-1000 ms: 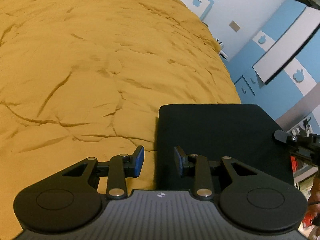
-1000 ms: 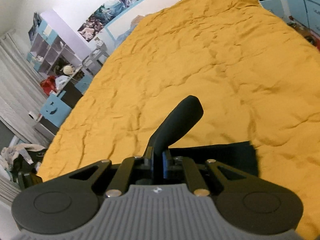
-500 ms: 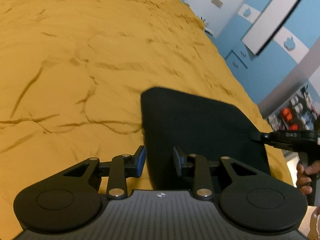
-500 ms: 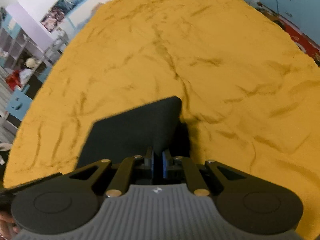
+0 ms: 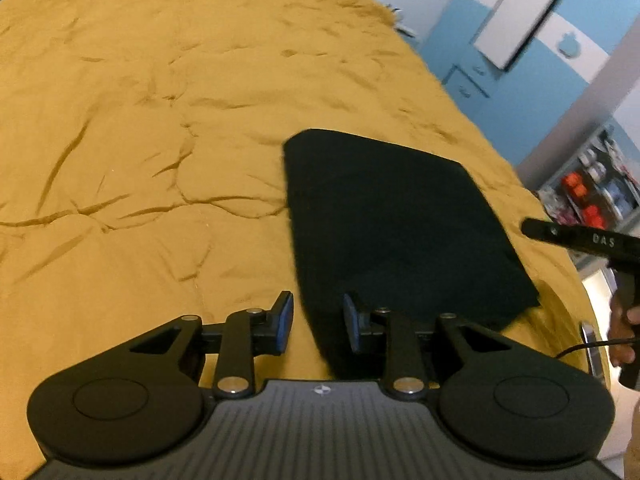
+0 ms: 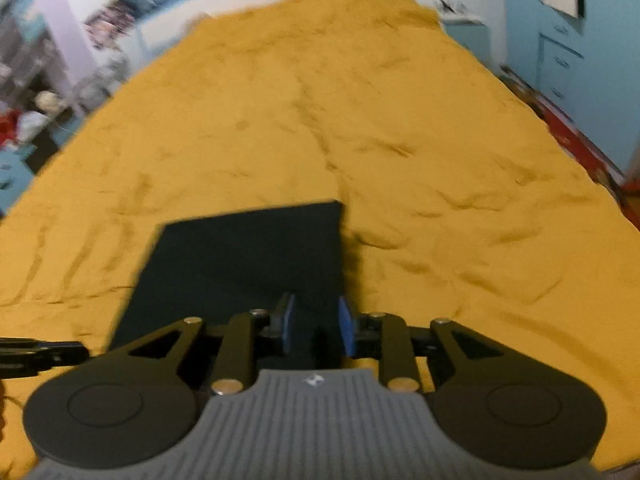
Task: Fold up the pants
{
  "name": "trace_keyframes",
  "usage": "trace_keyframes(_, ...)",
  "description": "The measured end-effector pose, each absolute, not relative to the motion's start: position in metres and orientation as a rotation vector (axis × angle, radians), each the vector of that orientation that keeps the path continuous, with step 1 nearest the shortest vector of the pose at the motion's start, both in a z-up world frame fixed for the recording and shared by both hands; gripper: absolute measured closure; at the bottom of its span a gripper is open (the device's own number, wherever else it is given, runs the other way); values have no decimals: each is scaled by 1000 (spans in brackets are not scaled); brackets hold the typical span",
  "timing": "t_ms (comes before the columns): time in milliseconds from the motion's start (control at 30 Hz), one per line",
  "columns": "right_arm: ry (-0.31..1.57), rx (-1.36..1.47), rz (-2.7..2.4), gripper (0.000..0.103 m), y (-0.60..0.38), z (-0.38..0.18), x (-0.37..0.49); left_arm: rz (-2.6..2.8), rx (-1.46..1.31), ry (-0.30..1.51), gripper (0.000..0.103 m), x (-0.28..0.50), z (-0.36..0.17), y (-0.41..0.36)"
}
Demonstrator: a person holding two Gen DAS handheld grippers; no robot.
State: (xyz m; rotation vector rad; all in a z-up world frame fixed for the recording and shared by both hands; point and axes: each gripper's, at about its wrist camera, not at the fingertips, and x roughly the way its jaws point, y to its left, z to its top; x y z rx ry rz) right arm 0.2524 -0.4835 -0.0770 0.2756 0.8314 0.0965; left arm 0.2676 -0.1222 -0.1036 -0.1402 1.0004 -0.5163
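Note:
The black pants (image 5: 396,224) lie folded into a flat rectangle on the mustard-yellow bed cover (image 5: 160,120). My left gripper (image 5: 316,326) is open and empty, hovering just above the fold's near left edge. In the right wrist view the pants (image 6: 248,256) lie flat right in front of my right gripper (image 6: 314,326), which is open and empty above their near right edge. The right gripper's body (image 5: 584,240) shows at the right of the left wrist view.
The bed cover (image 6: 360,100) is wrinkled all around the fold. Blue and white cabinets (image 5: 540,32) stand past the bed's right side. Cluttered shelves (image 6: 24,100) stand to the left. The bed's edge runs close to the pants' right side.
My right gripper has opened and let go of the pants' folded end, which now lies flat. Both grippers have pulled back slightly from the fold.

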Motion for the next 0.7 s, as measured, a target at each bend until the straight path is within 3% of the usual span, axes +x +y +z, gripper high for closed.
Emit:
trace_keyframes(433, 841, 254, 57, 80, -472, -138, 214, -459, 26, 1089, 79, 239, -146, -147)
trace_keyframes(667, 848, 254, 44, 78, -468, -134, 215, -493, 262, 915, 79, 216, -128, -165)
trace_keyframes(700, 848, 260, 43, 78, -468, -134, 215, -512, 287, 893, 76, 213, -129, -168)
